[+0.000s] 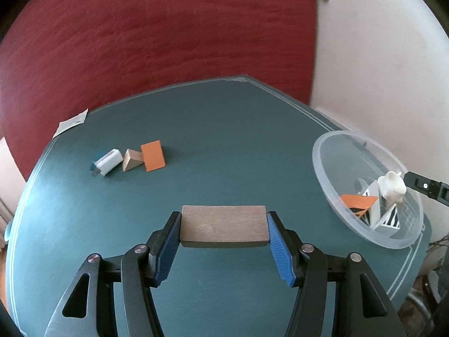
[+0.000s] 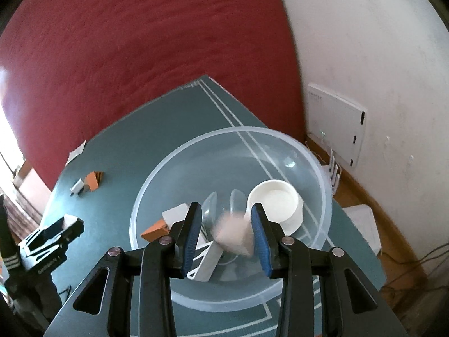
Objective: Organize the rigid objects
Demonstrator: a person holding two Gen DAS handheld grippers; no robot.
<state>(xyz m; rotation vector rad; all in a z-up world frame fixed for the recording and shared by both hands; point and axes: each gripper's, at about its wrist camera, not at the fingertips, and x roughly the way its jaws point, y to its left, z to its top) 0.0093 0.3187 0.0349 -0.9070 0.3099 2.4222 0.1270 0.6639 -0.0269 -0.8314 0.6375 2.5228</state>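
The large table with a dark teal top and pale double border lines (image 1: 224, 129) carries everything under inspection. Behind it hangs a deep red fabric backdrop (image 1: 157, 33), with a white wall to its right.

Near the table's right edge stands a wide, round bowl of clear plastic (image 2: 314, 165). Inside it I note a white shallow round dish (image 2: 273, 200), a white angular piece with open triangular cut-outs (image 2: 206, 264), a flat white piece and an orange wedge-shaped block (image 2: 153, 231) at the bowl's left side.

My left gripper (image 1: 223, 224) is clamped on a flat rectangular brown wooden block (image 1: 223, 226); both ribbed blue pads press its short ends and the block is level, above the near middle of the table.

My right gripper (image 2: 226, 226) sits over the bowl. A pale pinkish object (image 2: 234, 233), too blurred to identify, lies between the blue pads. There is a gap on its left side, and I cannot tell whether the right pad touches it, so I record the jaws as standing apart, not gripping.

On the far left of the table three small items lie in a row, touching or nearly so: an orange rectangular block (image 1: 153, 156) tilted on edge, a tan wooden triangular prism (image 1: 132, 160), and a white plug adapter with metal prongs (image 1: 108, 163). A white paper slip (image 1: 71, 122) lies at the far left edge.
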